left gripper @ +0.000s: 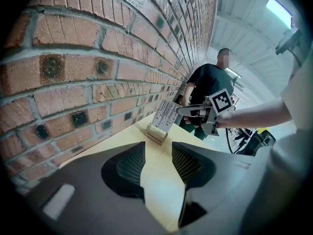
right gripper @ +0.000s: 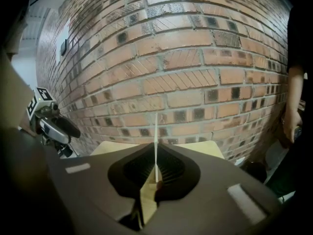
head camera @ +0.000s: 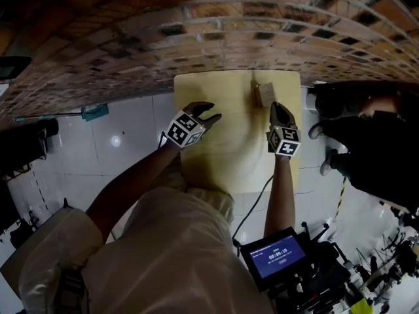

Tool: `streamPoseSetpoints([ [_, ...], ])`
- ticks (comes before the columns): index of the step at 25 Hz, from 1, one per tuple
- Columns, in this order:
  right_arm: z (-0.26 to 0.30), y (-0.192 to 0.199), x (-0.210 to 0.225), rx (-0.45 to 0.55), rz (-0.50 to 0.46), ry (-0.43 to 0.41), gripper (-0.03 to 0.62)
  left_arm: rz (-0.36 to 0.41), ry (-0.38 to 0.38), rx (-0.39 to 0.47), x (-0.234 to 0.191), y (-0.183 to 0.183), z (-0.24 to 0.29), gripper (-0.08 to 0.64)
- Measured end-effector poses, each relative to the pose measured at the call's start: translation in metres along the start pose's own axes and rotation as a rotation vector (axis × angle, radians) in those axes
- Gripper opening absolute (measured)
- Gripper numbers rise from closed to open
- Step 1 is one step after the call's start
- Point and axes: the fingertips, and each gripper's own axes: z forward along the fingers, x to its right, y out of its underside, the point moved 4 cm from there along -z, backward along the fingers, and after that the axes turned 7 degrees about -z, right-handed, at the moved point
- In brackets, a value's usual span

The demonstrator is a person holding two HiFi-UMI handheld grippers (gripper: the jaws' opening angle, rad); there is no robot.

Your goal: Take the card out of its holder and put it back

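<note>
Two hand-held grippers are over a pale yellow tabletop that stands against a brick wall. The right hand-held gripper is closed on the card. In the right gripper view the card stands edge-on, a thin white line pinched between the two pads and rising above the jaws in front of the bricks.

In the left gripper view the card is a white printed rectangle, tilted, with the right hand-held gripper clamped on its upper part, on the side away from the wall. The card's lower edge meets the small wooden holder, which sits on the tabletop close to the wall. Whether that edge is seated in the slot or only just above it I cannot tell.

The left hand-held gripper is open and grips nothing; only bare tabletop shows in the gap between its ribbed pads. It is well apart from the holder, nearer the tabletop's left side in the head view.

A person in a black shirt stands beyond the far end of the tabletop. White floor tiles lie to its left, and a small lit screen shows at the bottom of the head view.
</note>
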Motion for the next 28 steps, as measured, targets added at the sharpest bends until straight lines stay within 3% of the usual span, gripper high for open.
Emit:
streamPoseSetpoints([
  [28,0.008,0.010,-0.008,-0.015,0.014,0.014,0.012,-0.007,0.000,-0.006,-0.002,0.003,0.001,0.190],
])
